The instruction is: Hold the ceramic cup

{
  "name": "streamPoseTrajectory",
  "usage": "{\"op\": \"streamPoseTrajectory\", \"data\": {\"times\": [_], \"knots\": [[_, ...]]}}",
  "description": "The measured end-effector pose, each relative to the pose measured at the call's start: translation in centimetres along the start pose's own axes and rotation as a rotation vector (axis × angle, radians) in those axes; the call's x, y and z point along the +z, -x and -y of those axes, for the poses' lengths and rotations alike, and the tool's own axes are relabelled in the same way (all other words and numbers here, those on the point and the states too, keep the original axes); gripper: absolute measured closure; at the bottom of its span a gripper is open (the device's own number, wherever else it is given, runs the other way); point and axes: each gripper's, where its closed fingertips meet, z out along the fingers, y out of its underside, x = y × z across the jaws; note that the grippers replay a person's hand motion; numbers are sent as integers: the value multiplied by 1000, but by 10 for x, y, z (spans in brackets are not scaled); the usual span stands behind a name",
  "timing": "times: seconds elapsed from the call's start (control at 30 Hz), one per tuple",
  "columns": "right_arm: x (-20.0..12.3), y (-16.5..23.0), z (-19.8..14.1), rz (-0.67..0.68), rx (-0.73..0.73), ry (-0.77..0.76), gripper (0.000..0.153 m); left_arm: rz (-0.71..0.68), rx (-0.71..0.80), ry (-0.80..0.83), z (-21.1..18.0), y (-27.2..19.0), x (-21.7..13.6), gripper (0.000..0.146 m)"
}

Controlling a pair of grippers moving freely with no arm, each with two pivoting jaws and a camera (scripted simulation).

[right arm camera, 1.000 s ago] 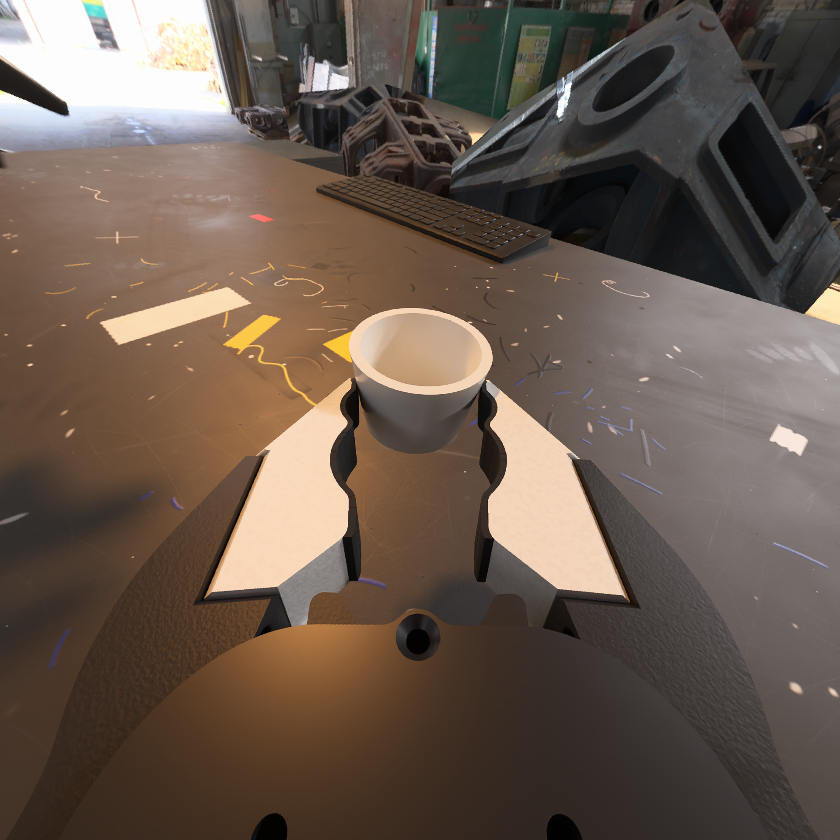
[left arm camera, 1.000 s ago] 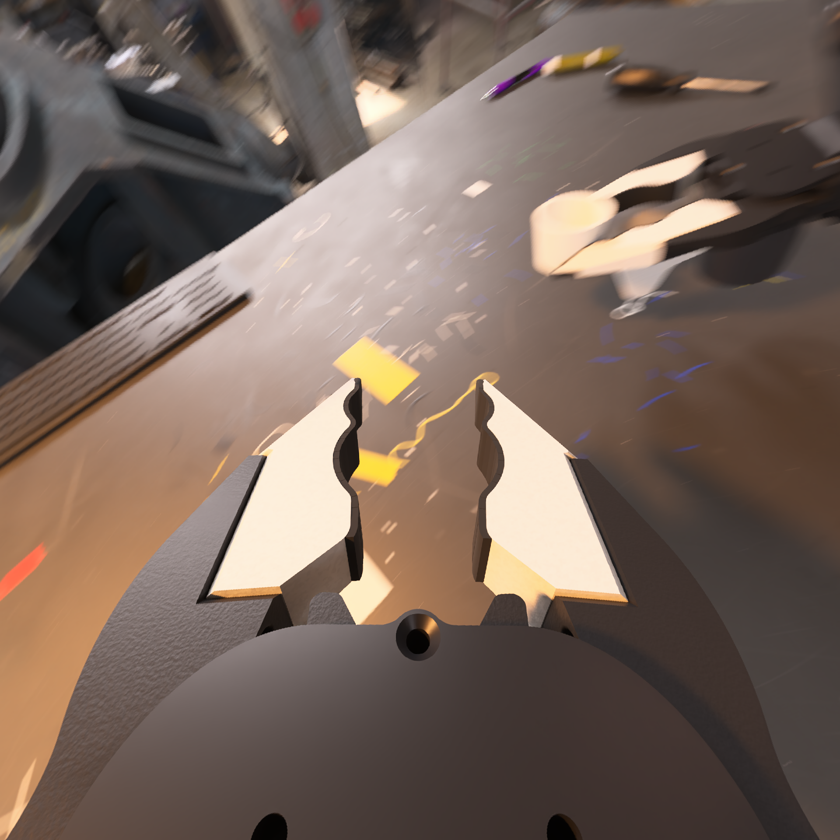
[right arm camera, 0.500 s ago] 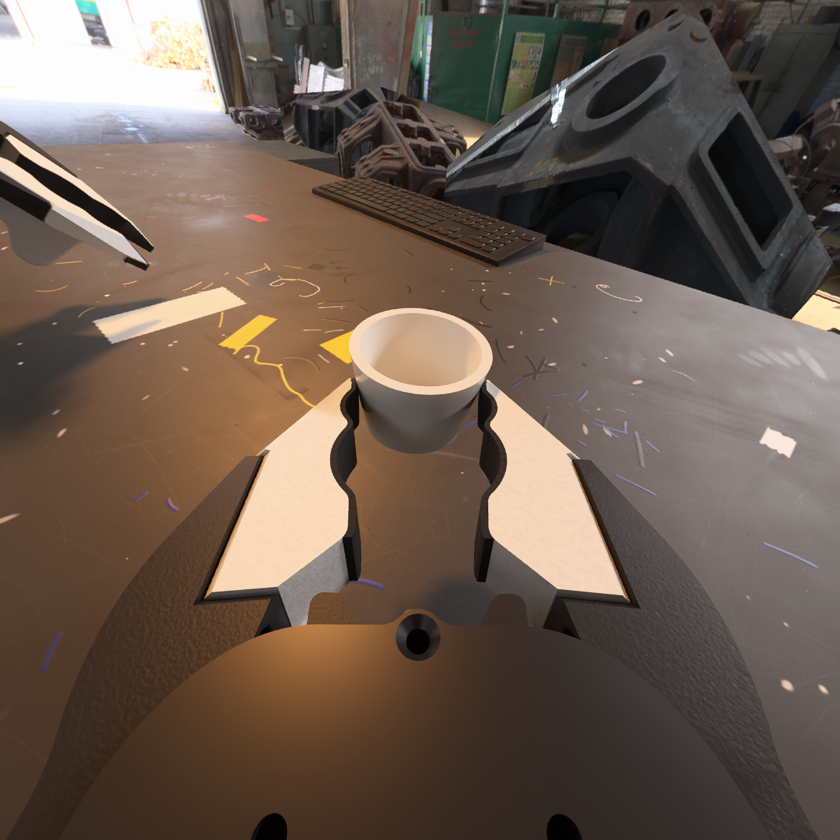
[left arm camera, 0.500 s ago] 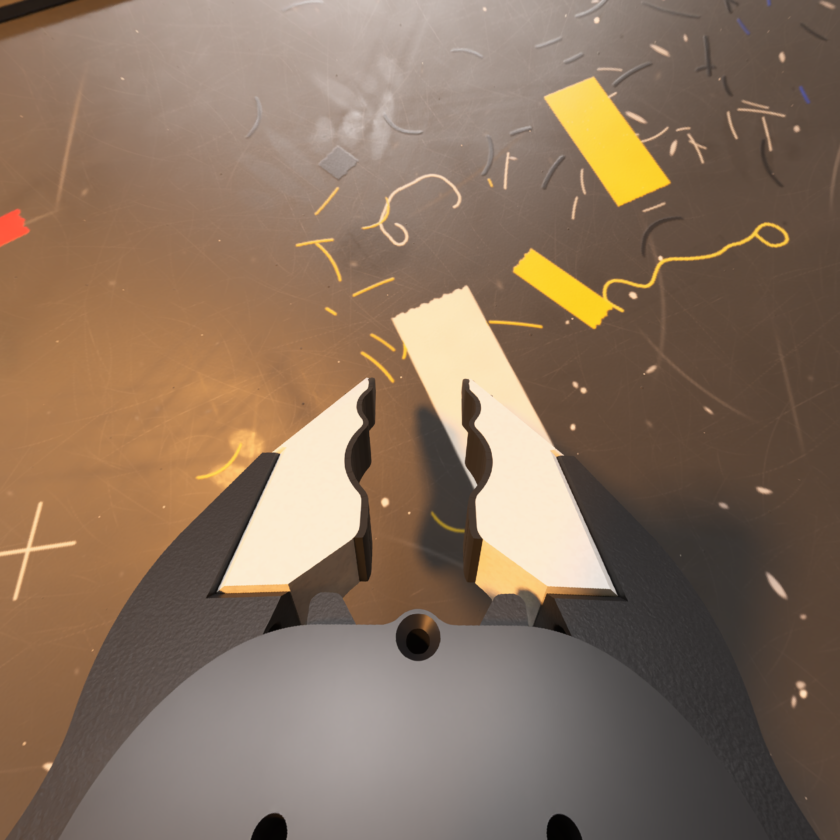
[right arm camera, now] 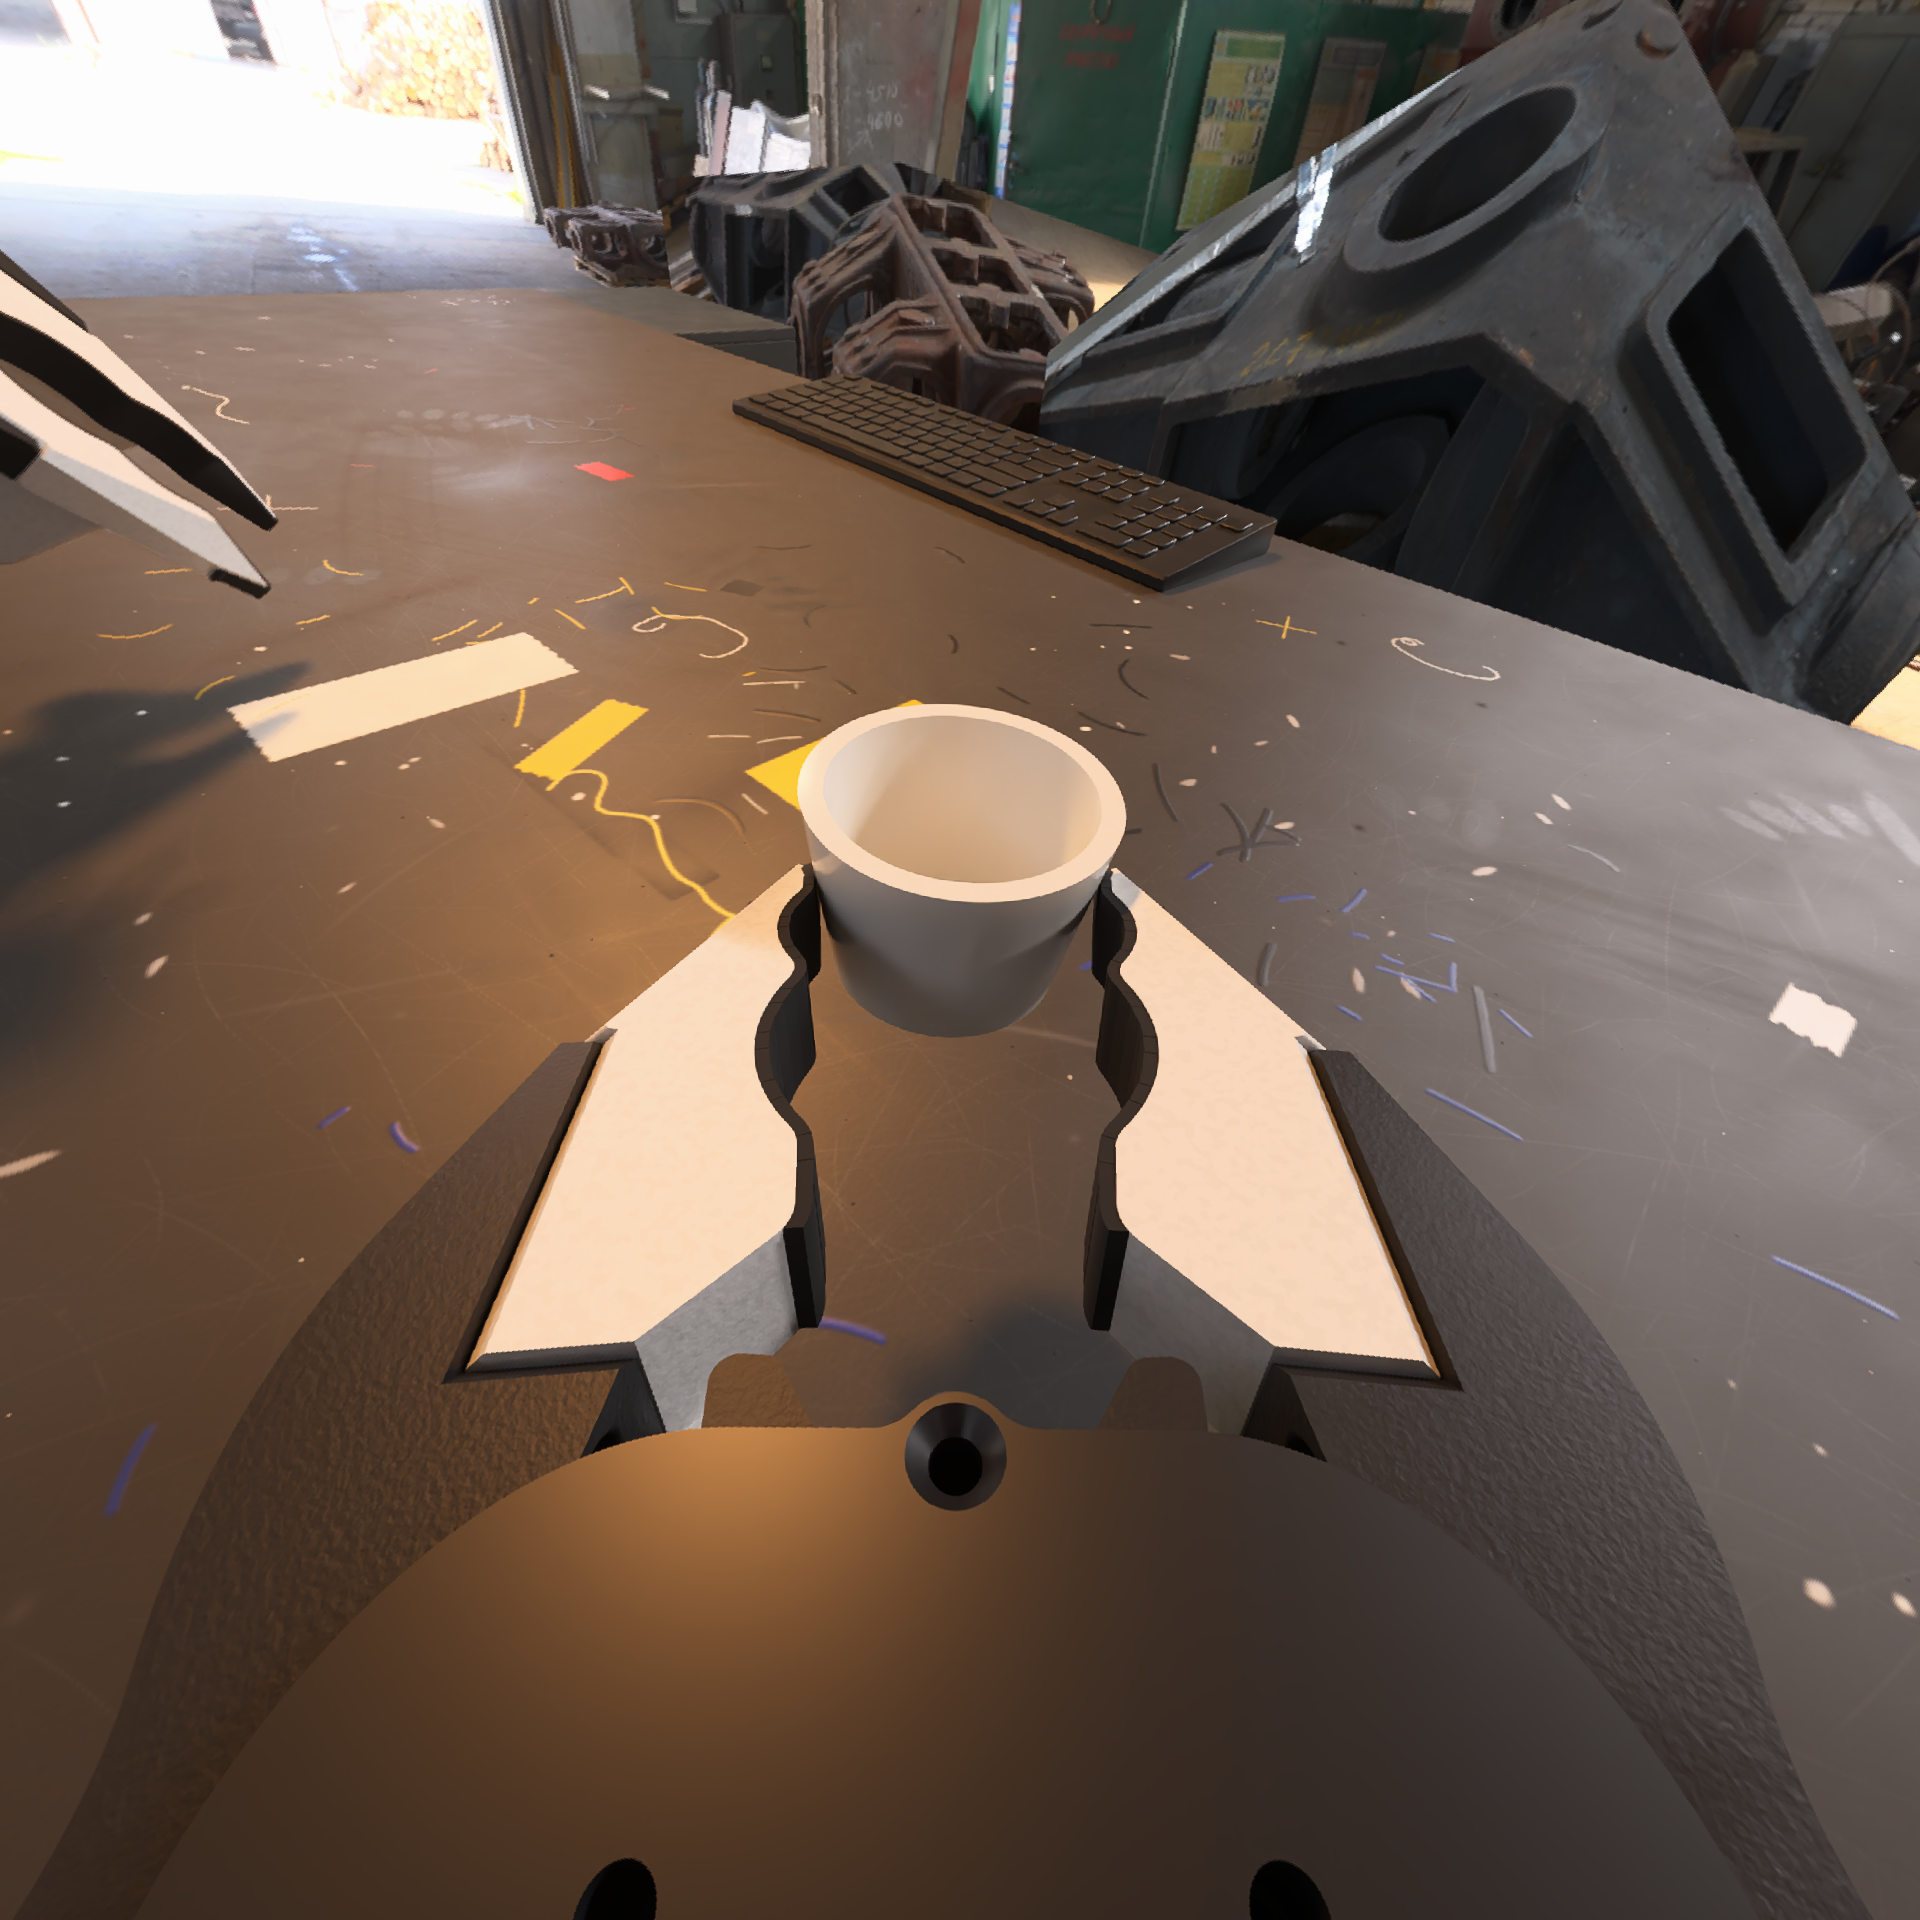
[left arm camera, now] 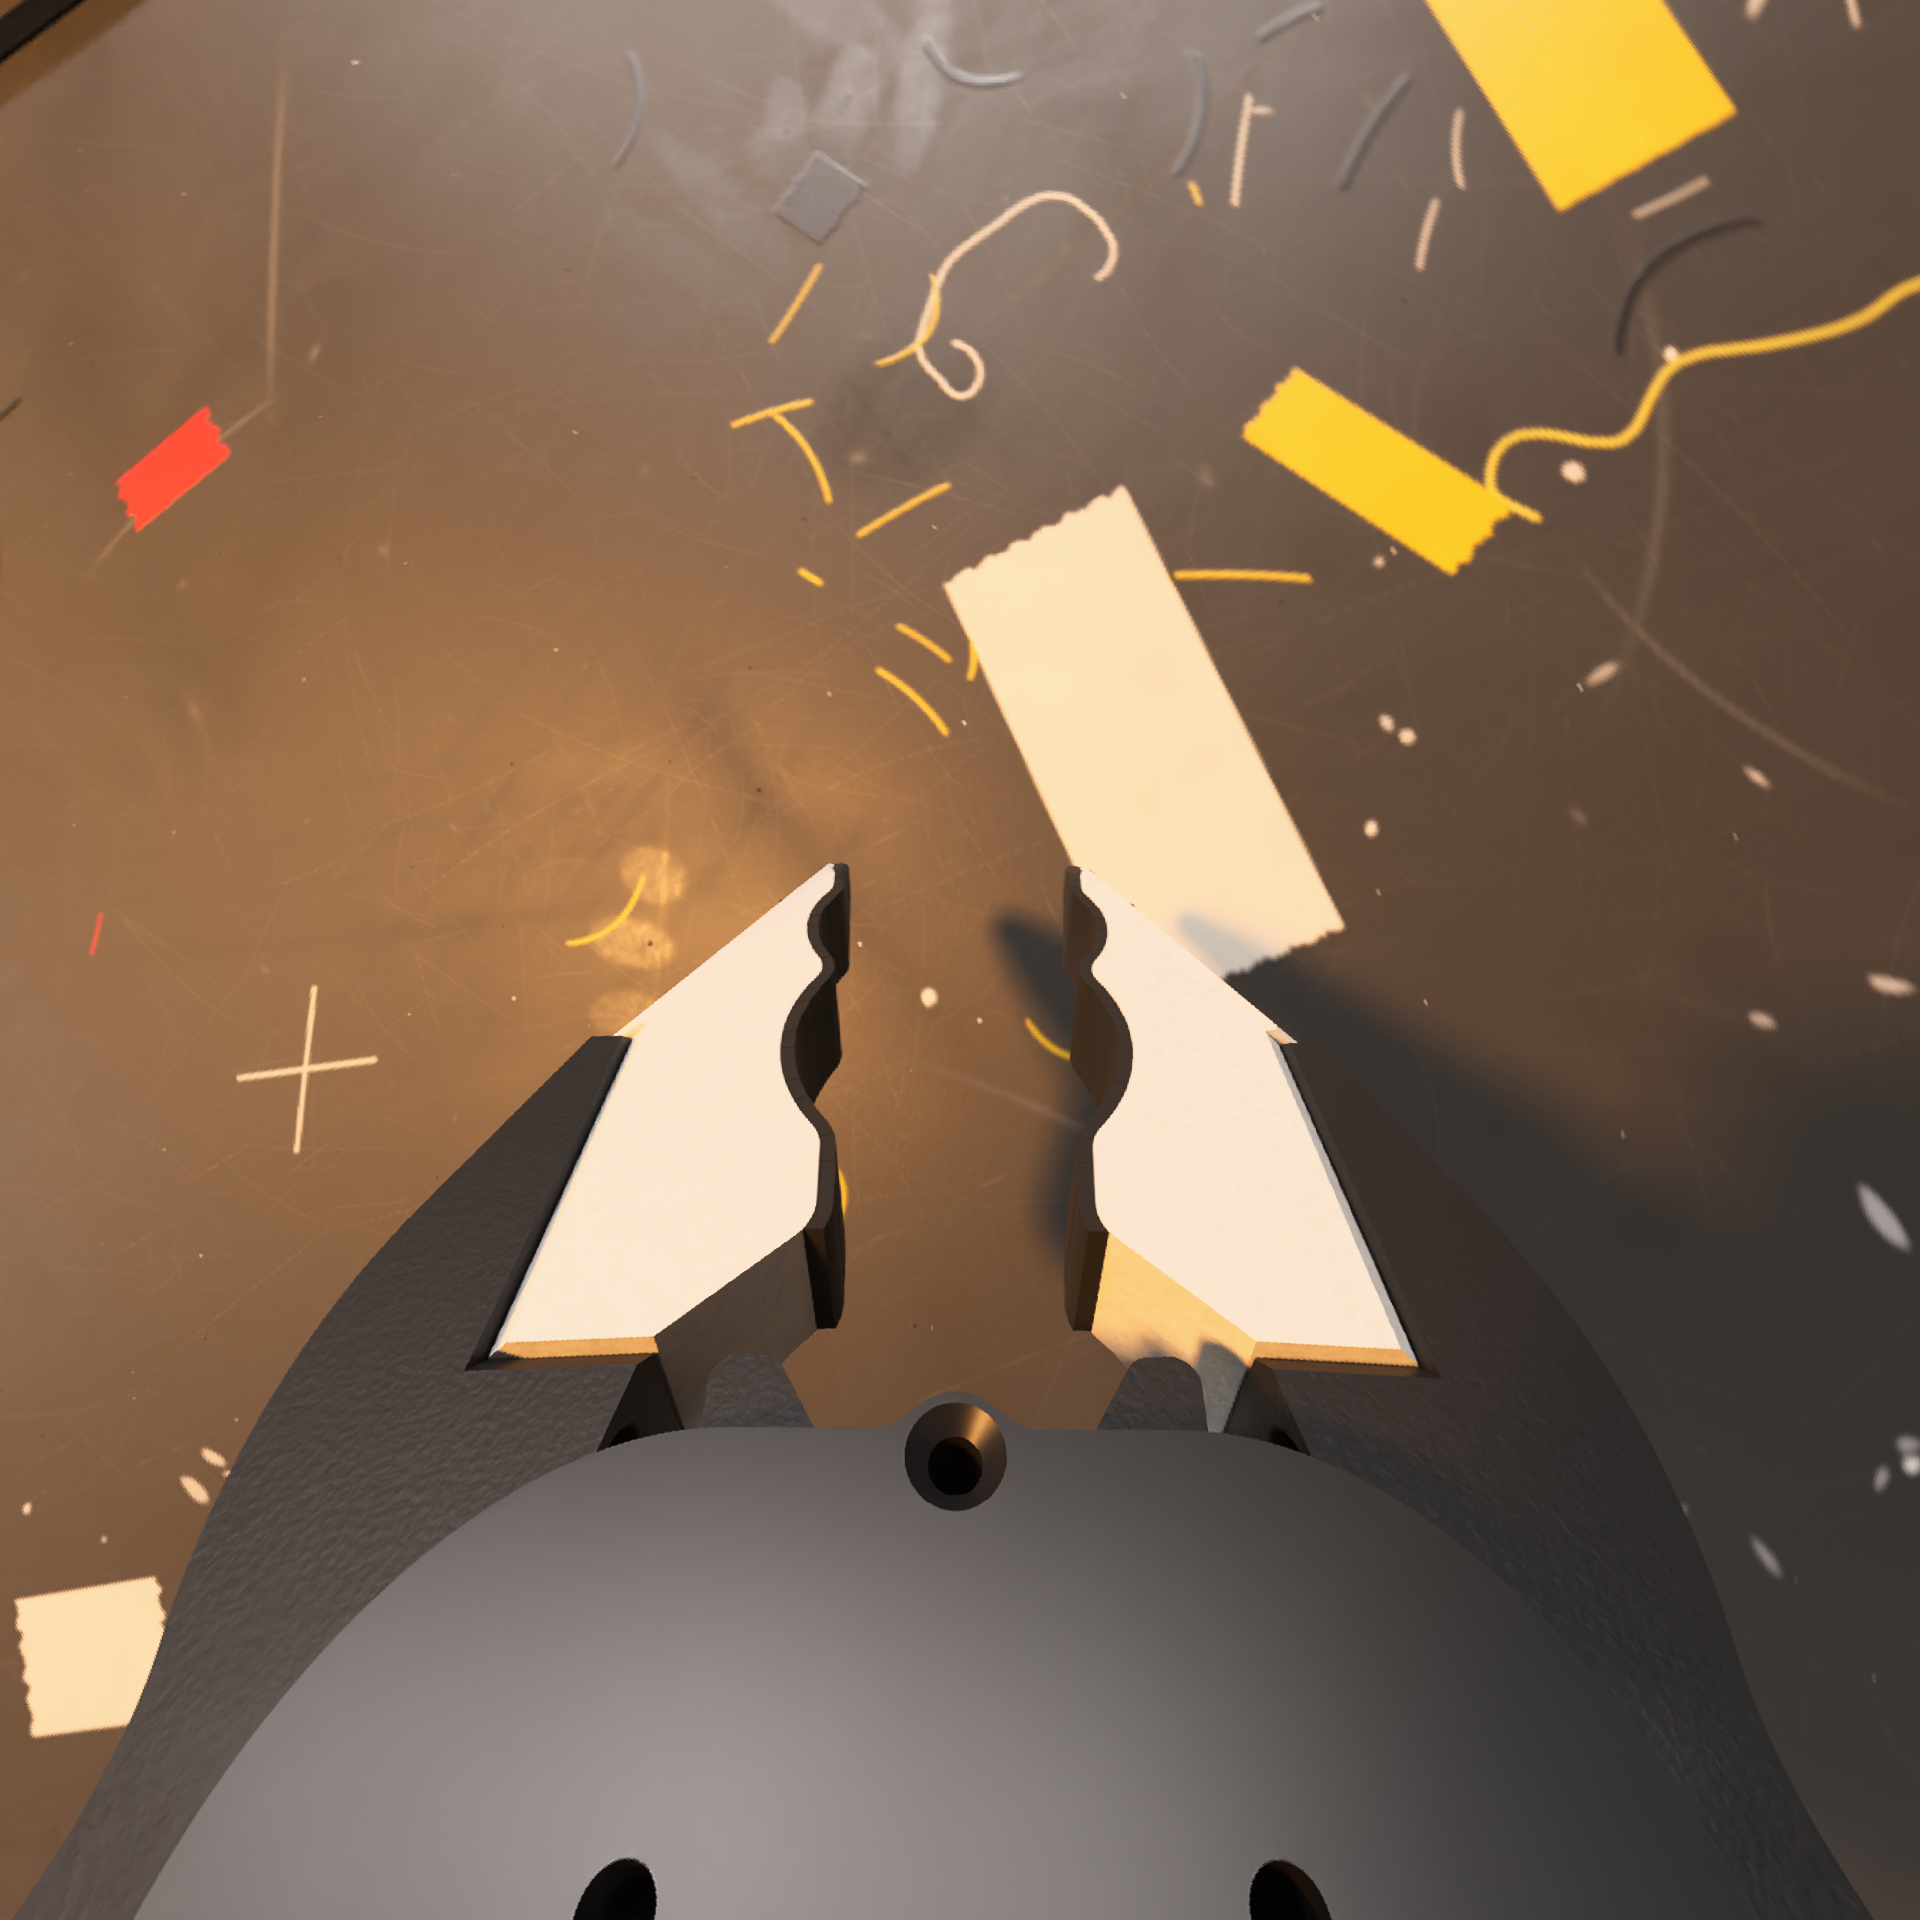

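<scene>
The white ceramic cup (right arm camera: 956, 904) stands upright, open end up, between the tips of my right gripper (right arm camera: 956, 888). The right gripper is shut on the cup's sides and holds it above the table (right arm camera: 1558, 1039). My left gripper (left arm camera: 956, 883) is open and empty, pointing down at the table (left arm camera: 416, 675) beside a cream strip of tape (left arm camera: 1132, 717). The cup is not in the left wrist view. The left gripper also shows at the far left of the right wrist view (right arm camera: 249, 551), well apart from the cup.
A black keyboard (right arm camera: 997, 478) lies at the table's far edge. Large dark metal castings (right arm camera: 1507, 343) stand beyond it. Tape strips lie flat on the table: cream (right arm camera: 395, 691), yellow (left arm camera: 1371, 468), red (left arm camera: 171, 468), with chalk marks around them.
My left gripper swung down from facing the cup to face the table, narrowed its gap, then drew back slightly. It entered the right wrist view's left edge. The right gripper kept holding the cup.
</scene>
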Motion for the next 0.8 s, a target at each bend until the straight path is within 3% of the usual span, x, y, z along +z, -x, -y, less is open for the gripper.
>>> {"op": "streamPoseTrajectory", "data": {"times": [0.17, 0.33, 0.43, 0.57, 0.7, 0.8], "knots": [[-1, 0, 1, -3, -5, -8, 100, 2, -62, -39, 10, 1, 6, 117], [-1, 1, 1, -1, -6, -6, 100, 35, -26, -61, 19, -4, 12, 119], [0, 1, 0, 0, -6, -2, 100, 67, 28, -47, 23, -10, 17, 106], [-1, 0, 1, -1, -4, -11, 100, 103, 61, -45, 21, -1, -4, 96], [-1, 0, 2, -2, -4, -14, 100, 82, 6, -52, 7, 11, -21, 96], [-1, 0, 1, -4, -7, -11, 100, 44, 28, 13, -7, 8, -15, 106]]}}
